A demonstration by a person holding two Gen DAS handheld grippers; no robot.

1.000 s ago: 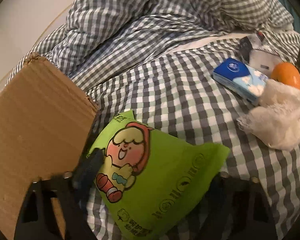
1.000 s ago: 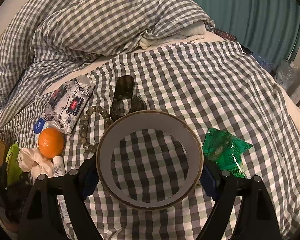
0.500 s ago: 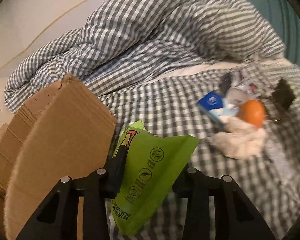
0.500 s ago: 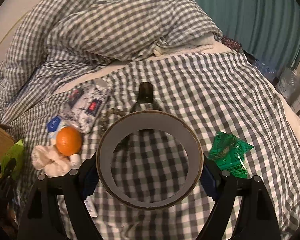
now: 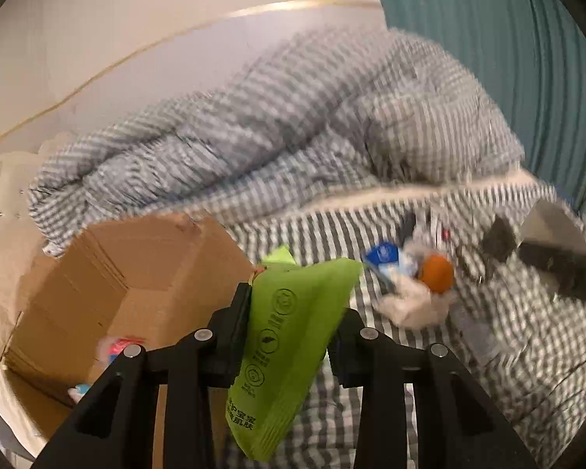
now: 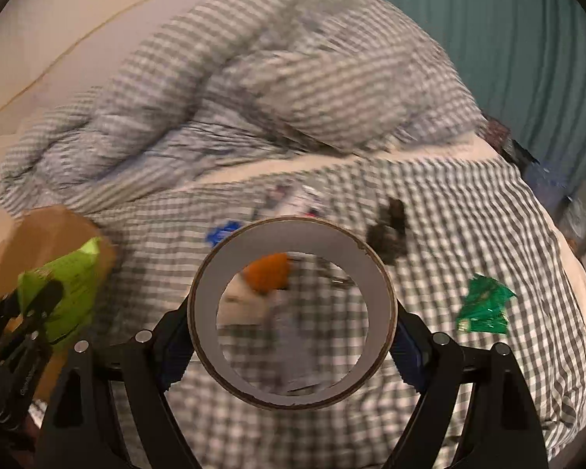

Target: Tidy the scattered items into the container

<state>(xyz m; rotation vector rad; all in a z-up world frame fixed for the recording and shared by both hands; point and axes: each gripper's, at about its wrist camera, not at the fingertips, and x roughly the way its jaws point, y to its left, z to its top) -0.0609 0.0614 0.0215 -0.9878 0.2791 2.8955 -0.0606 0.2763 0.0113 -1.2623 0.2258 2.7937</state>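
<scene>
Green pouch (image 5: 293, 336) clenched in my left fingers (image 5: 289, 324), tape (image 6: 291, 310) in my right (image 6: 291, 348); I'm aiming both over the box (image 5: 136, 273) before releasing.

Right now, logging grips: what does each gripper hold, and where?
Left gripper pinches the green pouch across its upper half. Right gripper clamps the tape roll by its outer sides.

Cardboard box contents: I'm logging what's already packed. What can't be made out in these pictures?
- Cardboard box, left wrist view: contents are a blurred red-and-white smear, partly hidden by the left gripper and lime green packet.
- Orange, right wrist view: motion-blurred, cut by the tape roll.
- Black item: too blurred to identify.
</scene>
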